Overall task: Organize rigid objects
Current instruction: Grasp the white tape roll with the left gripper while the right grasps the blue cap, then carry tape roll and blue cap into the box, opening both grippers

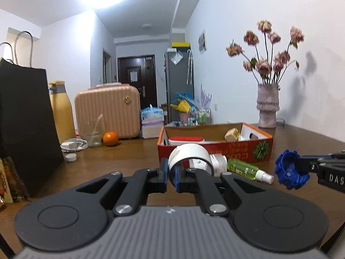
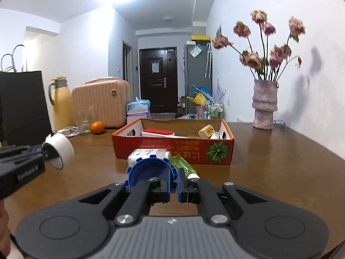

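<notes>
Ahead, the orange cardboard box (image 2: pixel 172 149) on the wooden table (image 2: pixel 280 161) holds a red-and-white brush (image 2: pixel 158 132), a small beige box (image 2: pixel 206 131) and a white item I cannot identify. My left gripper (image 1: pixel 171 176) is clamped on a white tape roll (image 1: pixel 189 154), my right gripper (image 2: pixel 173 184) on a blue toothed cap (image 2: pixel 151 170), both held above the table short of the box. Between them and the box lie a green spray bottle (image 1: pixel 245 168) and a white bottle (image 1: pixel 217 161).

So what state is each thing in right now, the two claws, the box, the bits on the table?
left gripper: shut on the white ring's wall, held above the table
white ring: gripped, lifted
right gripper: shut on the blue cap's rim
blue cap: gripped, lifted
cardboard box: open-topped, partly filled
green spray bottle: lying on its side, outside the box
white bottle: lying down, outside the box
</notes>
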A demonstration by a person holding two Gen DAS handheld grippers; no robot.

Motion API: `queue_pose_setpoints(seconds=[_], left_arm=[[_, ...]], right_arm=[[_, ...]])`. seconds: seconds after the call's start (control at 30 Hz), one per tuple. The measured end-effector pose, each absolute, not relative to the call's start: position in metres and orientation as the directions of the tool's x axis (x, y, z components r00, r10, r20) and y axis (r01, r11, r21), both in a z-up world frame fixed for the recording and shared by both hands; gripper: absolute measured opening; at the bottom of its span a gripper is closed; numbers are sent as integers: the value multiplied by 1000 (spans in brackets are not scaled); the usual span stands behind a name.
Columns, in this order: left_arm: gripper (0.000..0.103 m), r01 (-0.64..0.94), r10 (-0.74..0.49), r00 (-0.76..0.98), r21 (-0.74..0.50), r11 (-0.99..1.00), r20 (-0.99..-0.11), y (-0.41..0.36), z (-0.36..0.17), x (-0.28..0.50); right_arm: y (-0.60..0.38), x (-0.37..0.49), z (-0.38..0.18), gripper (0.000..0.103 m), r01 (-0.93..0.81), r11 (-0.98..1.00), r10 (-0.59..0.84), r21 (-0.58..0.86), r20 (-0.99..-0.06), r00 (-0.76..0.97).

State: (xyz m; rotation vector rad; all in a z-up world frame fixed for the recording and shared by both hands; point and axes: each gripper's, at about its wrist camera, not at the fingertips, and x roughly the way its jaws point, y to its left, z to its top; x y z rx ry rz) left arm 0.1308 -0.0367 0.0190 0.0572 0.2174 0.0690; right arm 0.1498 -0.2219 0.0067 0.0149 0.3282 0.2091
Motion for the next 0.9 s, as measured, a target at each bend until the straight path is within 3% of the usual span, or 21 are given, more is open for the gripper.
queue_pose_setpoints(seconds=[0.2,0.53,0.73,0.9], left_arm=[[7,-52,59,982,43,998,-181,-27,28,106],[7,-50,54,983,25,998,-177,-21,34,125],[7,20,-18,976,7,1000,-216,-29,43,182],[7,106,-104,942,-13,994,-318,-38,58,274]], right_arm=[[-213,120,18,6,-186,982,188,31,-273,944],[-214,133,18,6,-190,981,195,43,-280,940],[-226,187,26,6,-221,972,233,74,-292,927],[-245,274,47,6,-263,961,278,90,-319,906]])
